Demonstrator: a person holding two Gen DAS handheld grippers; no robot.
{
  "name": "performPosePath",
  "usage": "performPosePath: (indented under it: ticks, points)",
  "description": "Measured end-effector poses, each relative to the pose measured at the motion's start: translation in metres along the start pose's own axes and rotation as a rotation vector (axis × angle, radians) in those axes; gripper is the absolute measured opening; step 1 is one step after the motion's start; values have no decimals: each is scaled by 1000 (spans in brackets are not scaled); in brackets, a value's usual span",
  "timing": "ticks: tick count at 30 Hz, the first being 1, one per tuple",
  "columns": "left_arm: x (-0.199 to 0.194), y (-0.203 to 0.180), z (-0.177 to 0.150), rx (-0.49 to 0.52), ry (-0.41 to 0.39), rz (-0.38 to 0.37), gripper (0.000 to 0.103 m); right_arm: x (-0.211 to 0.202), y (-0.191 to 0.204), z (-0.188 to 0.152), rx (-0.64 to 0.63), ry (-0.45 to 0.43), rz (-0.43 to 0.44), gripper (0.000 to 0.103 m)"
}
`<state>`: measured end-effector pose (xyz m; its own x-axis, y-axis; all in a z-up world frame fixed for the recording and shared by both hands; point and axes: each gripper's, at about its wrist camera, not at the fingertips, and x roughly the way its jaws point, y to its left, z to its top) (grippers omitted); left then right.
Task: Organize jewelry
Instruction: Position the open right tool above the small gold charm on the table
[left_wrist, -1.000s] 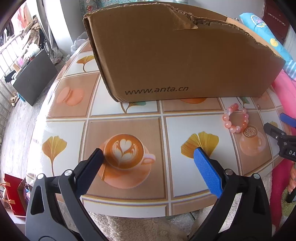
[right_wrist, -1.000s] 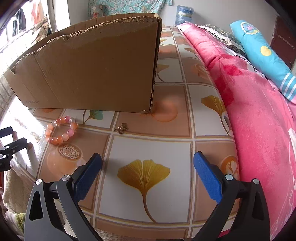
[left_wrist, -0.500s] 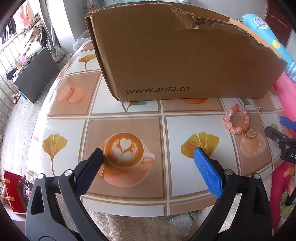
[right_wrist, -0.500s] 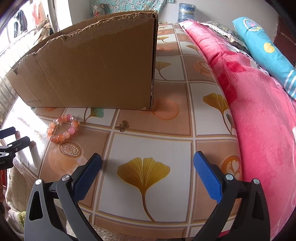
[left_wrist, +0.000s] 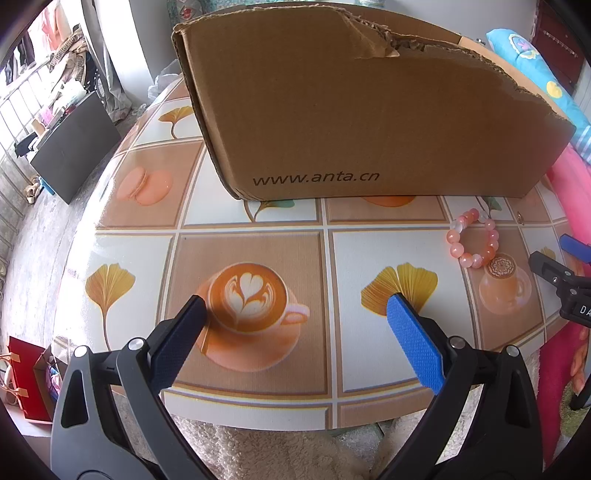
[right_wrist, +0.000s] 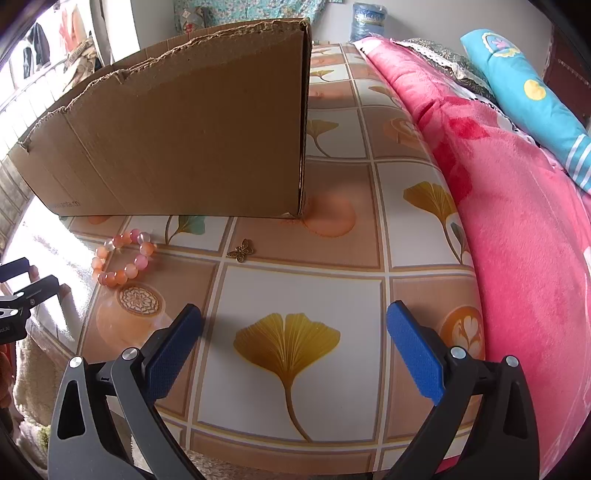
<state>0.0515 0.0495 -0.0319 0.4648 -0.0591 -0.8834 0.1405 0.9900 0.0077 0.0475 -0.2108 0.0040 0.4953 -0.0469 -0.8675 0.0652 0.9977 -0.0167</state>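
A pink and orange bead bracelet (left_wrist: 474, 238) (right_wrist: 123, 256) lies on the patterned tabletop in front of a torn cardboard box (left_wrist: 369, 99) (right_wrist: 184, 140). A small bronze butterfly charm (right_wrist: 241, 251) rests to the right of the bracelet, near the box's corner. My left gripper (left_wrist: 295, 314) is open over the coffee-cup print at the table's near edge, well left of the bracelet. My right gripper (right_wrist: 293, 323) is open above a ginkgo-leaf print, nearer than the charm and apart from it. Nothing sits between either pair of fingers.
The table (left_wrist: 251, 229) wears a tiled cloth with coffee and leaf prints. A pink blanket (right_wrist: 517, 206) and a blue pillow (right_wrist: 528, 88) lie along the right side. A dark panel (left_wrist: 74, 147) and a red bag (left_wrist: 26, 384) are on the floor at left.
Both views have shifted slightly, with the box and bracelet a little lower and nearer. Both grippers stay open and empty.
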Motion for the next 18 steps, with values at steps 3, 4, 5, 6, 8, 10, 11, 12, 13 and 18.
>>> performPosePath:
  ticks: [3, 4, 5, 6, 8, 10, 11, 12, 13, 18]
  points:
    - [0, 0, 0, -2, -1, -1, 95, 0, 0, 1, 1, 11, 0, 97]
    - [0, 1, 0, -3, 0, -2, 95, 1, 0, 2, 1, 14, 0, 97]
    - [0, 1, 0, -4, 1, -4, 95, 1, 0, 2, 2, 15, 0, 97]
    - [0, 1, 0, -4, 2, -4, 95, 1, 0, 2, 1, 15, -1, 97]
    - [1, 1, 0, -4, -2, -4, 95, 1, 0, 2, 4, 16, -1, 97]
    - [0, 1, 0, -3, -6, -2, 95, 1, 1, 2, 4, 15, -3, 97]
    - [0, 1, -1, 2, -11, -1, 95, 1, 1, 2, 6, 14, -2, 97]
    - [0, 1, -2, 7, -18, -3, 95, 1, 1, 2, 7, 13, -2, 97]
    - [-1, 1, -3, 10, -26, -5, 95, 1, 1, 2, 7, 12, -2, 97]
    - [-4, 0, -10, 26, -77, -2, 95, 0, 1, 1, 9, 7, -3, 97]
